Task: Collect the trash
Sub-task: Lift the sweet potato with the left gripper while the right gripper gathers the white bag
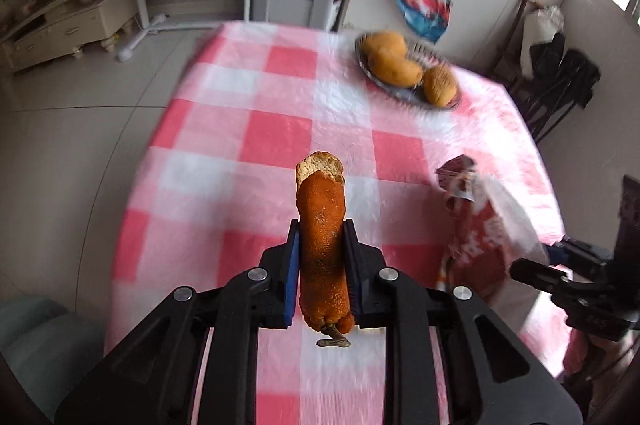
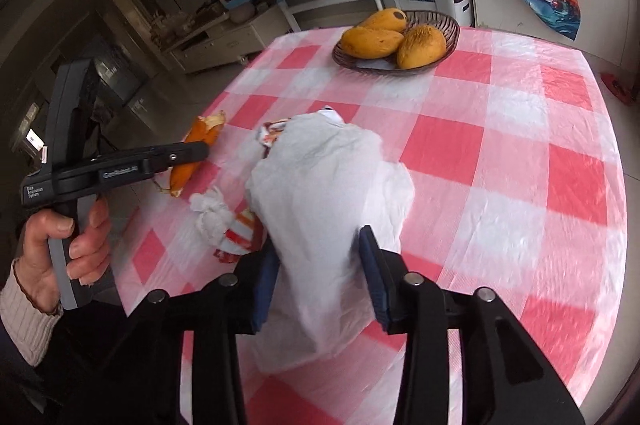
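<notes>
The left tongs pinch a strip of mango peel lengthwise above the worktop while the right tongs clamp a white plastic bag — apparently the trash bag, held ready — crumpled tissue beside it.

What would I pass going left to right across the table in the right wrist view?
Hand on the left gripper → orange peel → crumpled tissue → white bag in the right gripper → bare checked cloth.
</notes>
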